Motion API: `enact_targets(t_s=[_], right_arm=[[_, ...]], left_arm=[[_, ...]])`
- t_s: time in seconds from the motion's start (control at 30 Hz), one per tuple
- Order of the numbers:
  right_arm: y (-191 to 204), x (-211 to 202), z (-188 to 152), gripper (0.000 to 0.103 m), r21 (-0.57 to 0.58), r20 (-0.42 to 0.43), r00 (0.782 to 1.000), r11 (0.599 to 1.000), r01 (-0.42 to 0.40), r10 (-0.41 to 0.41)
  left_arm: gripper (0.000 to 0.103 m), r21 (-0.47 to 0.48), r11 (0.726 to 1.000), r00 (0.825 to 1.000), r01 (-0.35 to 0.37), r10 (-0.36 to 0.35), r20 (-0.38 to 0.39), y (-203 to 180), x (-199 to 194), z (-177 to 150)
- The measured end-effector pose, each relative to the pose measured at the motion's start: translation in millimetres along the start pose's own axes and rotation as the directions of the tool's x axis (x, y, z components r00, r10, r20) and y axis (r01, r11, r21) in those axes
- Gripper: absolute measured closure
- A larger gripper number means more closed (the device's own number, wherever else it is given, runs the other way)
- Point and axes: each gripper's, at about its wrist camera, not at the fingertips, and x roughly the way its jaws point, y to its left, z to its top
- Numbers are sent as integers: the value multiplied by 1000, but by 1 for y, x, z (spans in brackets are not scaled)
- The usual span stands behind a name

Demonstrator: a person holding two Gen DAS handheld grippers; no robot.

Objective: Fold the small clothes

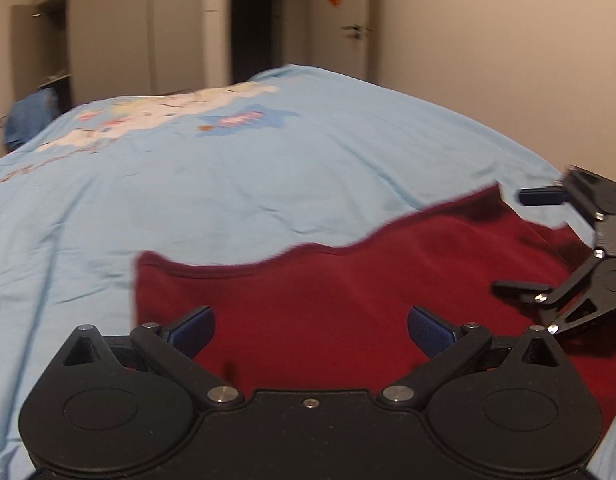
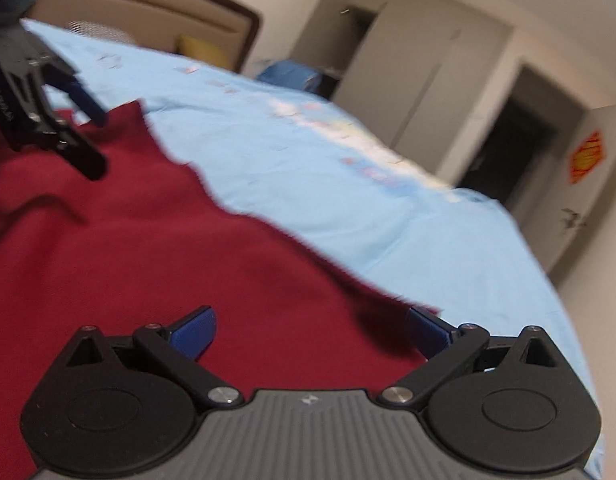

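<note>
**Inspector:** Left wrist view. The left claw [image 1: 311,330] is seen spread wide, nothing held between its blue pads [image 1: 193,330]. The dark red garment [image 1: 348,280] is spread below it on the light blue bedsheet [image 1: 187,184]. The right claw [image 1: 520,240] is noted at the garment's far right corner, likewise parted and empty.

**Assistant:** And the far hem?

**Inspector:** Wavy, not pulled straight. The picture is blurred, so finer creases cannot be told.

**Assistant:** Right wrist view?

**Inspector:** The right claw [image 2: 311,330] is recorded fully open, gripping nothing; one pad [image 2: 430,334] sits over the garment's [image 2: 147,260] edge where it meets the bedsheet [image 2: 348,200]. The left claw [image 2: 87,136] is seen above the cloth near its far corner, also open.

**Assistant:** Recommendation?

**Inspector:** It is judged that a fold is about to be started. Both corners of one edge should be pinched at matching points, one layer only, the sheet beneath left untouched. The edge should be lifted evenly and laid over square.
</note>
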Motion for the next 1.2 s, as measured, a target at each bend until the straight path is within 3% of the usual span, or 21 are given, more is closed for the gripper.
enact_targets(t_s=[0.1,0.23,0.3,0.4,0.53,0.63,0.77,0.93,1.07,1.2], right_arm=[[-6,10,-1,1,35,-14,999,998,-52,52],[-43,32,-7,0,246,-35,990,961,-127,139],[-64,43,-16,1,364,-28,983,918,-159,182],[-87,55,-29,1,494,11,973,845,-204,229],[-115,60,-48,1,628,101,951,723,-289,292],[-129,59,-58,1,663,153,939,672,-329,309],[-136,55,-66,1,678,193,931,643,-355,310],[-140,51,-73,1,694,246,920,607,-387,306],[-138,52,-71,1,686,236,925,624,-375,297],[-136,45,-68,1,683,236,928,631,-369,288]], left_arm=[[1,9,1000,1000,19,-18,-24,-1,16,-1],[1,-109,994,1000,-1,-2,-31,26,34,-4],[1,-210,978,1000,7,-12,-24,49,40,-9],[1,-352,931,995,100,-88,50,75,45,-22],[1,-425,884,978,193,-140,152,90,46,-38],[1,-462,855,968,237,-167,188,98,49,-43],[1,-489,828,957,274,-187,220,103,52,-48],[1,-484,830,956,276,-183,230,99,50,-52],[1,-482,834,958,268,-178,225,98,50,-52],[1,-490,843,973,222,-161,165,94,47,-40]])
